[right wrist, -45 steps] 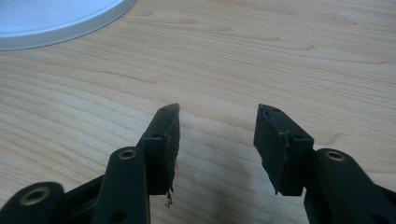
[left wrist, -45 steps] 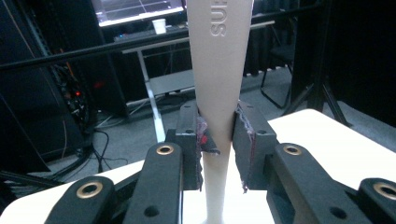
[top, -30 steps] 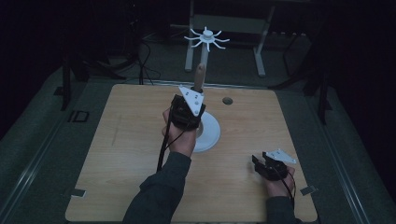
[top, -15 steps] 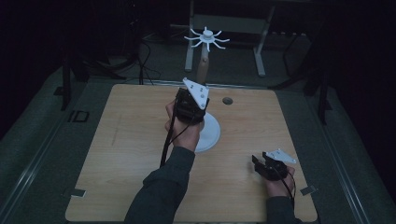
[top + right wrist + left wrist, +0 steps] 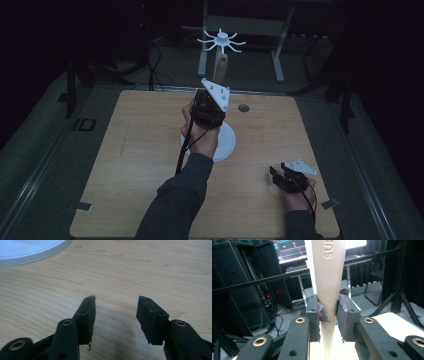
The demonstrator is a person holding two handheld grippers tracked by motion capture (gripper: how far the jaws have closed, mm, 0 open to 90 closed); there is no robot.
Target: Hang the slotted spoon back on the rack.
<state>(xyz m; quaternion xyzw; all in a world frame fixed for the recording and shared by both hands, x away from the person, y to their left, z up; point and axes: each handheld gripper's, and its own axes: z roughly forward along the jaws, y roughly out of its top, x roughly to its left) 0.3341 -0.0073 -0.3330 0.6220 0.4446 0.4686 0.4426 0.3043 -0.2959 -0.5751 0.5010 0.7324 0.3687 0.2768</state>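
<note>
While my left gripper (image 5: pixel 328 315) is clamped on the tapered beige post (image 5: pixel 327 285) of the stand, I judge it stiff and smooth, likely hard plastic, so it could slip upward through the pads where it narrows. It rises from the white round base (image 5: pixel 227 145) at the table's (image 5: pixel 125 150) middle, carrying a white spoked top (image 5: pixel 221 40) at the far end. That top looks thin and breakable; low on the post, near the base, seems the safest hold. My right gripper (image 5: pixel 116 315) rests near the right edge, jaws apart and empty over bare wood.
</note>
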